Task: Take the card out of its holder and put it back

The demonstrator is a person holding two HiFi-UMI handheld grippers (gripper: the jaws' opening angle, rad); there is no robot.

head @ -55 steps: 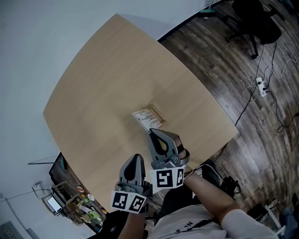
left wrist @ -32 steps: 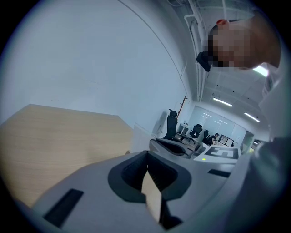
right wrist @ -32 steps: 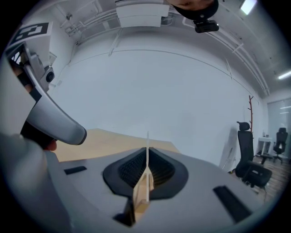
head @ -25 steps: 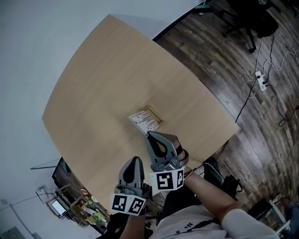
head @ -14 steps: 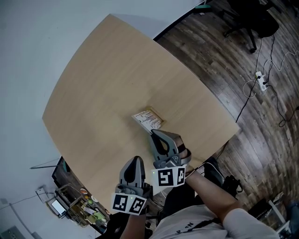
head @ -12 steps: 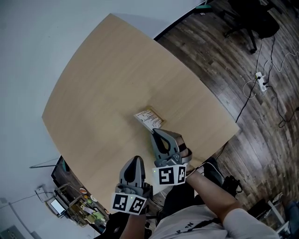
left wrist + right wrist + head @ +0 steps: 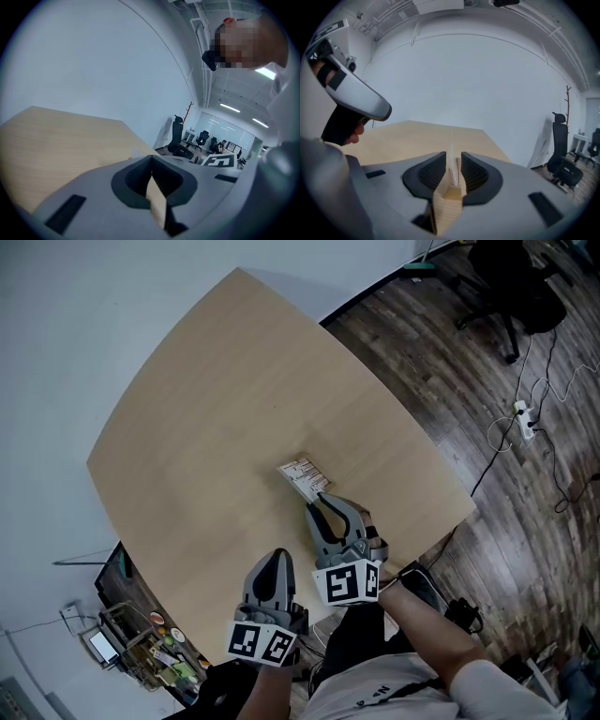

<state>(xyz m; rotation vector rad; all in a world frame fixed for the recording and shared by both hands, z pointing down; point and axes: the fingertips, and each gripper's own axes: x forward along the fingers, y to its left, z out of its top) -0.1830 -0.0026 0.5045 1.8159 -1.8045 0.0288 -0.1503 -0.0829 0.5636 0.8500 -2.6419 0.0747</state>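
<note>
Right gripper [image 7: 317, 502] pinching the card [image 7: 302, 474] by its near edge.
Pull straight, no twisting; left gripper [image 7: 276, 559], jaws together and empty, sits behind.

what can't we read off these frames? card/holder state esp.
- Head view: the right gripper covers the near end of the white printed card. Card and holder are too small to tell apart, and the print is unreadable.
- Right gripper view: the jaws pinch the card edge-on. Whether the holder is between them too, cannot tell.
- Left gripper view: the shut left gripper blocks the card with its own grey body.
</note>
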